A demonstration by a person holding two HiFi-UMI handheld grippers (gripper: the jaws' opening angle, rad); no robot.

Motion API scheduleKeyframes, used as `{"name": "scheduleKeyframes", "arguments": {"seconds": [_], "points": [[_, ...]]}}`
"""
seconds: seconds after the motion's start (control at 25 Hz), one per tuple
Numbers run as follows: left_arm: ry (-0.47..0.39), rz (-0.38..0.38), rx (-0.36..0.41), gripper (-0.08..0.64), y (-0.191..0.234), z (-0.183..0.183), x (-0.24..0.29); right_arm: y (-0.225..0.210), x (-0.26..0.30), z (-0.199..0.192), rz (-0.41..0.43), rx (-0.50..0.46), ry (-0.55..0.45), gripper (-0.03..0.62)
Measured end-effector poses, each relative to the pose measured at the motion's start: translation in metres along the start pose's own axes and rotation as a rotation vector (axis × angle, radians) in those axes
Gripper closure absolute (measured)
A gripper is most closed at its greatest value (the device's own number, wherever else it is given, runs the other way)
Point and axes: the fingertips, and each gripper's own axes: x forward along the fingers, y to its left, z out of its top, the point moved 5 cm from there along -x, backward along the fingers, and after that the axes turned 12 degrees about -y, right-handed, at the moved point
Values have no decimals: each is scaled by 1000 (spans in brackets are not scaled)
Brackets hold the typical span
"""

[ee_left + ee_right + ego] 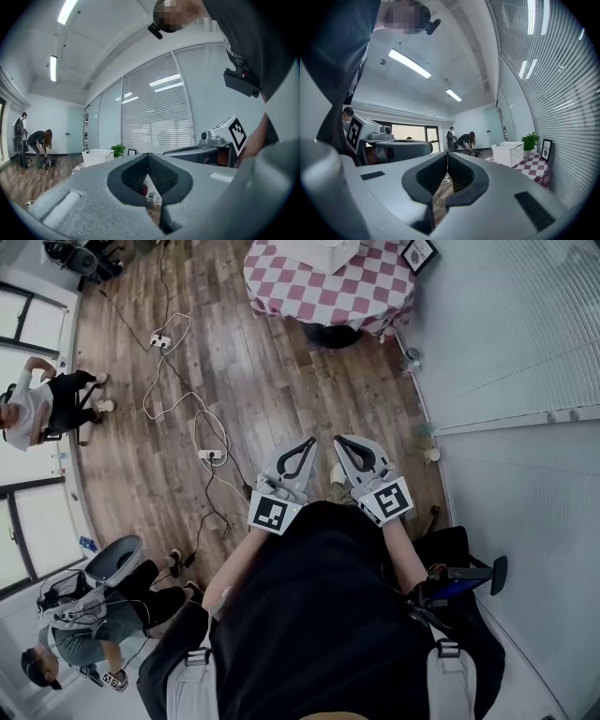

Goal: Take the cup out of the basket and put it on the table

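Though white basket [334, 251] sits well ahead on checkered table [300, 289], left gripper [310, 441] and right gripper [338, 441] both closed, empty; cup unseen.

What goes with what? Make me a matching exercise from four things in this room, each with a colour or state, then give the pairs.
Column one:
1. basket
2. tablecloth
3. plant
4. right gripper

Column two:
A. shut, nothing held
B. green
C. red-and-white checks
D. all white

Pairs: 1-D, 2-C, 3-B, 4-A.
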Motion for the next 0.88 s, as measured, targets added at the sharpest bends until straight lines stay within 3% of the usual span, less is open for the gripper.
{"name": "scheduleKeyframes", "arguments": {"seconds": [0.24,0.36,0.6,0.72,0.88], "points": [[45,70,-35,555,4,-8,51,-49,-2,2,42,88,-9,581],[40,86,-24,555,-4,-12,64,-69,-6,-1,52,30,3,581],[69,71,70,555,-10,-20,79,-84,-4,13,36,-226,59,581],[46,66,84,555,-5,-17,89,-81,0,25,46,-193,6,583],[-6,59,75,555,-7,-11,92,-81,-4,26,45,-180,33,581]]}}
